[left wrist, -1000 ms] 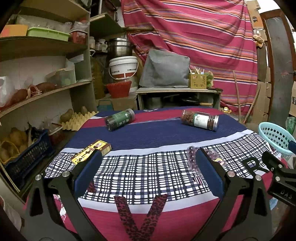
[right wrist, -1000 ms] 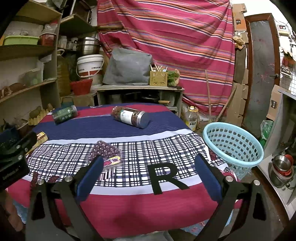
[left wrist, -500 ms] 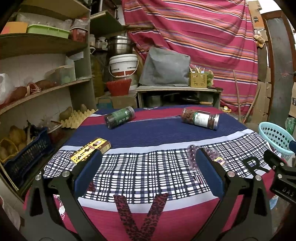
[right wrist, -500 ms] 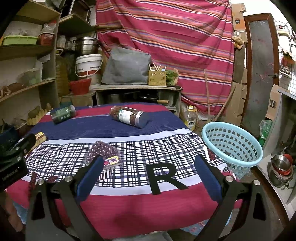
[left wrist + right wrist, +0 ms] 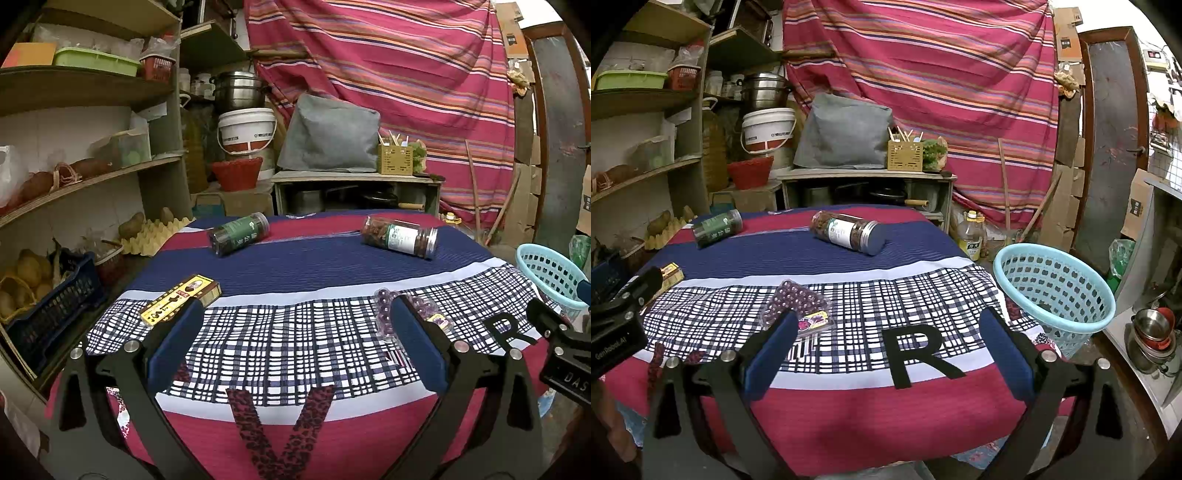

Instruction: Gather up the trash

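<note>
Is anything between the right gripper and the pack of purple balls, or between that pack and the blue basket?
Nothing visible. The right gripper is open, short of the table edge, and only bare cloth lies before the pack of purple balls. From the pack to the blue basket beside the table, there is only open cloth.

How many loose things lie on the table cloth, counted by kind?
Jars: 2, green-label jar and white-label jar, both lying down
Boxes: 1, yellow box
Blister packs: 1, purple pack
Total: 4
</note>
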Action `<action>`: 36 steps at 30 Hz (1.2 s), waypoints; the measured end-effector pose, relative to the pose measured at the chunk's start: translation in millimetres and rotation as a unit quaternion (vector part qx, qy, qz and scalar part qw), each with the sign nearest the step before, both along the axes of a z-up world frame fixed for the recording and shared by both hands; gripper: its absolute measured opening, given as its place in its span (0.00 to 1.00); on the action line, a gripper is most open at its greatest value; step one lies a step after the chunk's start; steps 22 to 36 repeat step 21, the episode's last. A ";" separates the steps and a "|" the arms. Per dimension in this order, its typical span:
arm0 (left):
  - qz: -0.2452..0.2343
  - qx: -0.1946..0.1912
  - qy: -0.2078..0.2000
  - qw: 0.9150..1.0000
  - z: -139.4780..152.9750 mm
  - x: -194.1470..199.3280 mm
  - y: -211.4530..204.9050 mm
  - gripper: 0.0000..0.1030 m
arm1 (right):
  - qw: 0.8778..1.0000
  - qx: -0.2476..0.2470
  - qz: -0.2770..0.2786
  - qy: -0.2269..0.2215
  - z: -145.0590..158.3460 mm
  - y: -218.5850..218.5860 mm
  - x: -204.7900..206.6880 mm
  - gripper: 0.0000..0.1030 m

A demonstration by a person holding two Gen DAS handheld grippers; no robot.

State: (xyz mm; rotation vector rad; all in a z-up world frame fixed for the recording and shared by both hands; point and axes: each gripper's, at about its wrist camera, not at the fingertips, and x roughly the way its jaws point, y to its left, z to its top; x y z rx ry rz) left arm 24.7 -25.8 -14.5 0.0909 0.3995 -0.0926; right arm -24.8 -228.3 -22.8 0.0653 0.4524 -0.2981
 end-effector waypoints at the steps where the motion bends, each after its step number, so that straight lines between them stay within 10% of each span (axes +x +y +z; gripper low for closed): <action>1: 0.000 0.000 0.000 1.000 -0.2 0.1 0.2 0.95 | 1.000 -0.001 0.000 0.000 0.0 0.3 -0.1 0.93; 36: -0.004 -0.002 0.000 1.000 3.6 -0.4 -5.8 0.95 | 1.000 -0.001 -0.001 -0.001 0.1 1.6 0.4 0.93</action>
